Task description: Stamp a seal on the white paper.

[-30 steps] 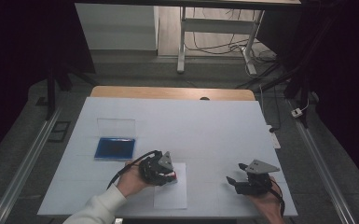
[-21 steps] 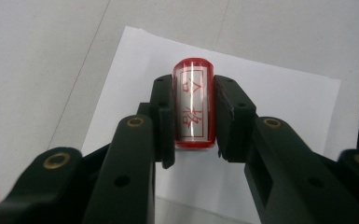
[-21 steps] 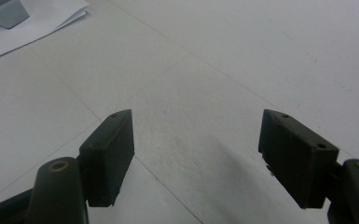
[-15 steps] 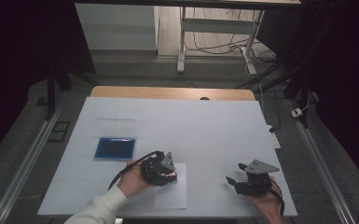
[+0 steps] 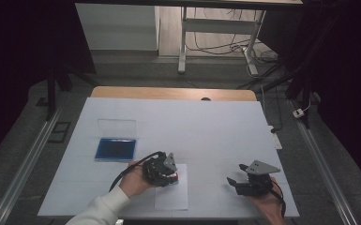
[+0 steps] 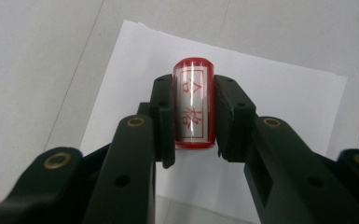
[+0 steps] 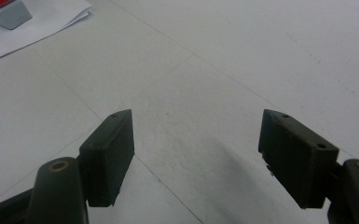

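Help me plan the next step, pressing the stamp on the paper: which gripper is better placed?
Left. The left gripper already clamps the red stamp over the paper. The right gripper is open, over bare table.

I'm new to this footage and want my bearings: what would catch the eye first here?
The red stamp with red characters on its clear face, clamped between the left gripper jaws over a white sheet of paper near the table's front edge. Next, the blue ink pad in its open clear case, on the table's left side. The right gripper hangs open over bare table.
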Available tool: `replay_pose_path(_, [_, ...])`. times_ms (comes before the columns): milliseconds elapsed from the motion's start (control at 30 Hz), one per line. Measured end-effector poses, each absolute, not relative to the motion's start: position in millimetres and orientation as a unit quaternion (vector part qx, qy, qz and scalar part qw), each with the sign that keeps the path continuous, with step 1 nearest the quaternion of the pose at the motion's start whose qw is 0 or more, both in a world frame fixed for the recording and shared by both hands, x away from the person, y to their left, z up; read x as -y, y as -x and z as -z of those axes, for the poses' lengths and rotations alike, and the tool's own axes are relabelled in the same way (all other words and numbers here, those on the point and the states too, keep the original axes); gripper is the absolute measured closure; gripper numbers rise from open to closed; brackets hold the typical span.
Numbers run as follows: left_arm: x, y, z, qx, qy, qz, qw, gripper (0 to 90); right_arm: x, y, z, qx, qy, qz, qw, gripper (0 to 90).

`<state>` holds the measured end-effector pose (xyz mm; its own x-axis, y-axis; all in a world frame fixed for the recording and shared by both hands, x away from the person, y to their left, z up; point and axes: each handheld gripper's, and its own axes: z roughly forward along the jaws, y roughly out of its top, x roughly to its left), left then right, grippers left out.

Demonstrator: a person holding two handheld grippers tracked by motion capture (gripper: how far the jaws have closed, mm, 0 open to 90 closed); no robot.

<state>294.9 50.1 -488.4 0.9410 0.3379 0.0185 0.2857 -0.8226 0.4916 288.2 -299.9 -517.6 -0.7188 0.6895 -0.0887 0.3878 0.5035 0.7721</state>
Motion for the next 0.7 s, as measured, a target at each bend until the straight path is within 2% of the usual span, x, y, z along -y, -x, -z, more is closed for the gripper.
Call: replay_pose_path(700, [-46.5,-293.6,489.1,-0.162,-0.956,-0.058,0.236,71.3,296.0,-288.4,517.7,-0.847,-0.314,-0.382,0.195,26.3])
